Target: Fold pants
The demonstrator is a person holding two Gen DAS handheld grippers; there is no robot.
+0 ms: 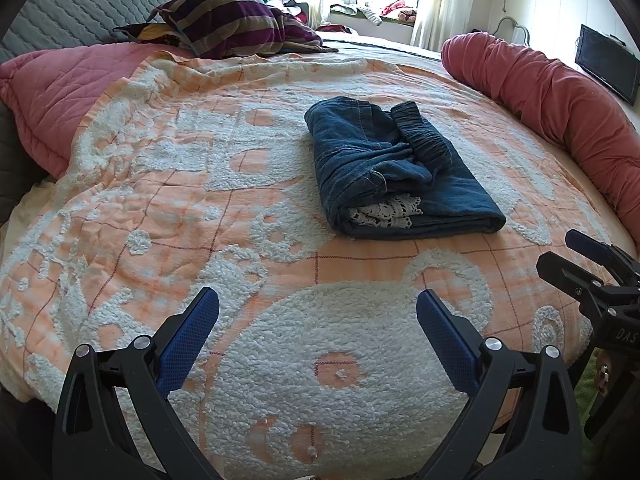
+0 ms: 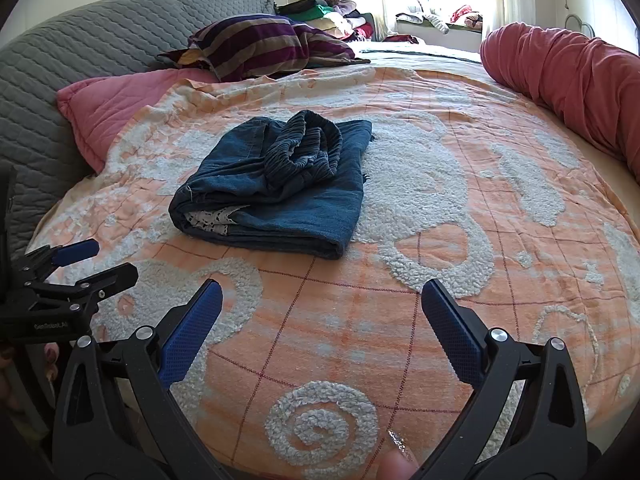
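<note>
A pair of blue denim pants (image 1: 396, 168) lies folded into a compact bundle on the orange and white bedspread (image 1: 240, 208), elastic waistband on top and white lace trim showing at the near edge. It also shows in the right wrist view (image 2: 280, 188). My left gripper (image 1: 318, 300) is open and empty, held above the bedspread well short of the pants. My right gripper (image 2: 322, 290) is open and empty, also short of the pants. The right gripper shows at the right edge of the left wrist view (image 1: 560, 252), and the left gripper at the left edge of the right wrist view (image 2: 112, 260).
A rolled red quilt (image 1: 560, 92) lies along the bed's right side. A pink quilt (image 1: 60, 92) and a striped pillow (image 1: 228, 24) lie at the back left, before a grey padded headboard (image 1: 72, 4). A clothes pile (image 2: 332, 12) sits beyond by the window.
</note>
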